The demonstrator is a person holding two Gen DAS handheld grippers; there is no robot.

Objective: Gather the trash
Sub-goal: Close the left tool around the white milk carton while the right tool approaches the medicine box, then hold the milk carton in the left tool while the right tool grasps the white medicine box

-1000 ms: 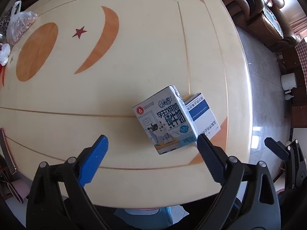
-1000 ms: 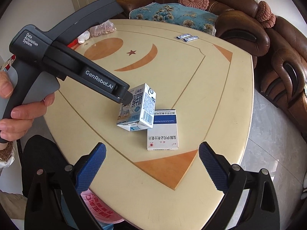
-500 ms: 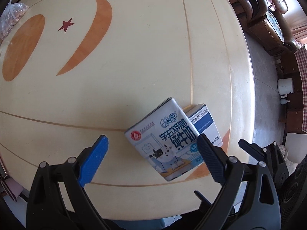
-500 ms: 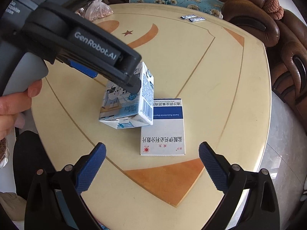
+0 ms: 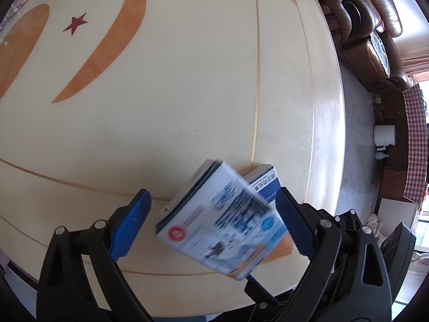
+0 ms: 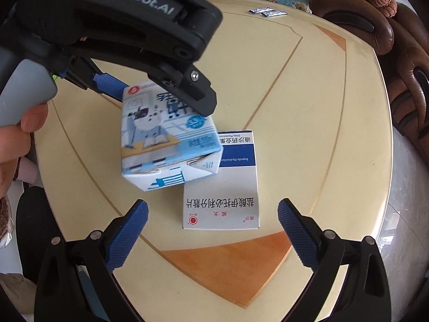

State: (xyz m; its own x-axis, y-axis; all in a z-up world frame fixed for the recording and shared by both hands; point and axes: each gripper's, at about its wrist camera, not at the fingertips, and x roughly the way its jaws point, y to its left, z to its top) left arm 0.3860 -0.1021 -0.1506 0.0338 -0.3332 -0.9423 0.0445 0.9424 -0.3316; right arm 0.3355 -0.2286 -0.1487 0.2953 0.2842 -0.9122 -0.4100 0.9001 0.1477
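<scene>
The left tool [image 6: 150,91] now straddles the blue-and-white milk carton [image 6: 169,136], having closed in from well short of it. The carton is now tipped up off the cream surface [image 6: 308,112], its folded bottom showing.

Item count:
- Milk carton [image 6: 169,136]: one.
- Medicine box [image 6: 225,187]: one.
- Foil sachets [image 6: 268,12]: two, at the far table edge.
- Grippers: two, left gripper [image 5: 211,225] and right gripper [image 6: 211,230].
- Table [image 6: 308,107]: one.

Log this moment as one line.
left tool: open around milk carton | carton: tilted | right tool: open, empty | medicine box: flat on table
</scene>
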